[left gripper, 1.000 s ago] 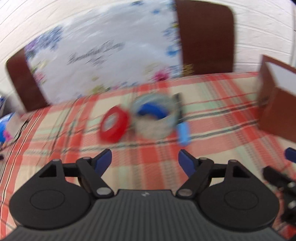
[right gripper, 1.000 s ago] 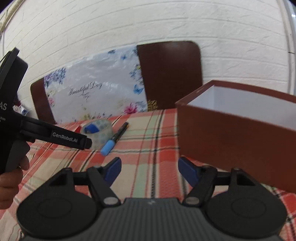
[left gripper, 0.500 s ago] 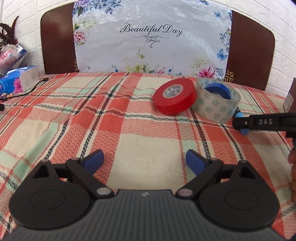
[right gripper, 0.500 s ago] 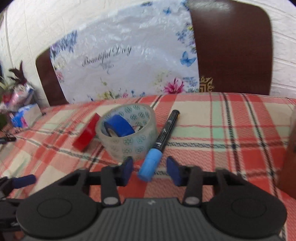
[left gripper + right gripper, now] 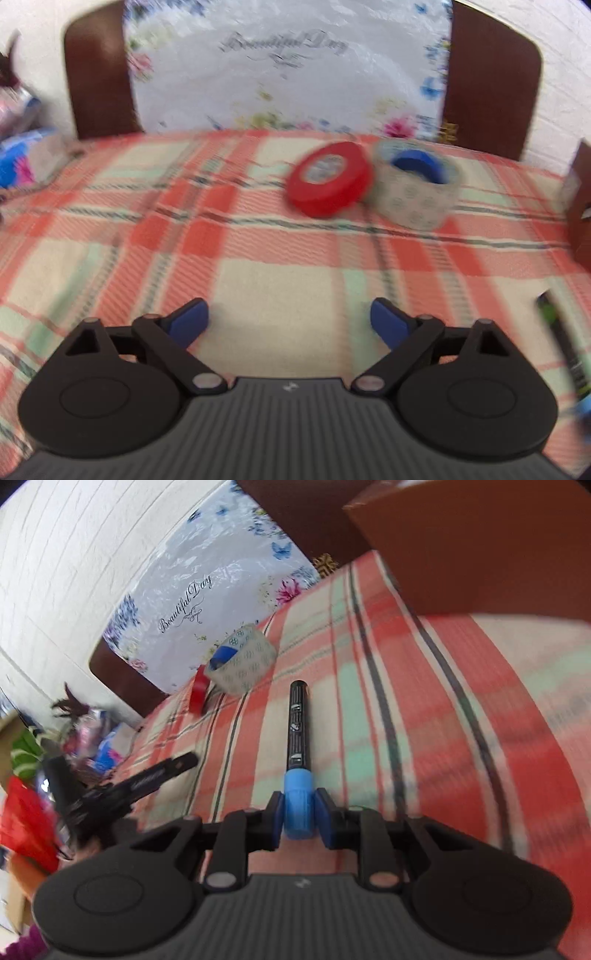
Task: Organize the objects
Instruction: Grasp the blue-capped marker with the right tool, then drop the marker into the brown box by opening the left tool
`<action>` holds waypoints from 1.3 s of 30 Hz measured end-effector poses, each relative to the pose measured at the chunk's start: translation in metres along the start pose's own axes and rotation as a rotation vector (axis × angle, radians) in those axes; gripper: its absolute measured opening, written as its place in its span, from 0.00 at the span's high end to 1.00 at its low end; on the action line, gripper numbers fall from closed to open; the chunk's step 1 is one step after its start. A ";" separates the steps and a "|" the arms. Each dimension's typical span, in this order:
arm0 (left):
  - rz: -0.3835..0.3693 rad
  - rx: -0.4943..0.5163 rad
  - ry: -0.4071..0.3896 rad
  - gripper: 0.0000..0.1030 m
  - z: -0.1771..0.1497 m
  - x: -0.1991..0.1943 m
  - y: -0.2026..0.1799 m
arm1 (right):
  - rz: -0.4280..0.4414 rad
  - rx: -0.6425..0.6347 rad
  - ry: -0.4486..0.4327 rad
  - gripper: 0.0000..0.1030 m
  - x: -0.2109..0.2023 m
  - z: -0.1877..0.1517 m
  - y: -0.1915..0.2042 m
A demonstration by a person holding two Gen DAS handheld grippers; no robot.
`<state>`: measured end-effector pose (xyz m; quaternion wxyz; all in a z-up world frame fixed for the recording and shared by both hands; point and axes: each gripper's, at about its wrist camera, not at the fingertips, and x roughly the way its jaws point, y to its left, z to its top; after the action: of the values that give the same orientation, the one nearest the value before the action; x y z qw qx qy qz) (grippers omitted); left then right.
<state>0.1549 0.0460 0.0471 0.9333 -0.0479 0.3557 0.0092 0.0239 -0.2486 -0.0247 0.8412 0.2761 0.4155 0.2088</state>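
Inventory, left to right. Left hand-held gripper (image 5: 290,323): your jaws stand wide with nothing between them and are closing a little, low over the plaid surface (image 5: 273,288). Red tape roll (image 5: 328,179): lies tilted, leaning on and touching the clear patterned tape roll (image 5: 417,192), which holds a blue roll (image 5: 419,166) in its core; both sit ahead of your left jaws, well apart from them. Marker (image 5: 299,731): clamped by its blue cap (image 5: 298,805) in your right hand-held gripper (image 5: 299,812), pads pressed to both sides, black barrel pointing forward; it looks lifted off the cloth, though the blur makes that uncertain. Brown box (image 5: 480,542): open container at the far right, likely where the marker goes.

Handling note: you hold only the cap, so the barrel could pull free or droop. Carry it level, avoid sharp swings, clear the box wall before lowering, then release low inside.
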 end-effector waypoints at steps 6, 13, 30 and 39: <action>-0.392 0.031 0.205 0.16 0.001 -0.032 -0.090 | 0.084 0.157 0.014 0.81 -0.014 -0.005 -0.021; -0.322 0.203 0.292 0.55 -0.024 -0.020 -0.167 | 0.137 0.181 0.016 0.81 -0.017 -0.008 -0.026; -0.528 0.393 0.016 0.32 0.095 -0.053 -0.324 | -0.132 -0.082 -0.553 0.81 -0.096 0.112 -0.038; -0.395 0.358 -0.041 0.23 0.080 -0.048 -0.300 | -0.353 -0.112 -0.668 0.62 -0.097 0.119 -0.070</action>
<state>0.1875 -0.2441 0.1633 0.9176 0.0496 0.3166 -0.2351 0.0748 -0.3927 0.0470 0.9670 0.2069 0.1474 -0.0184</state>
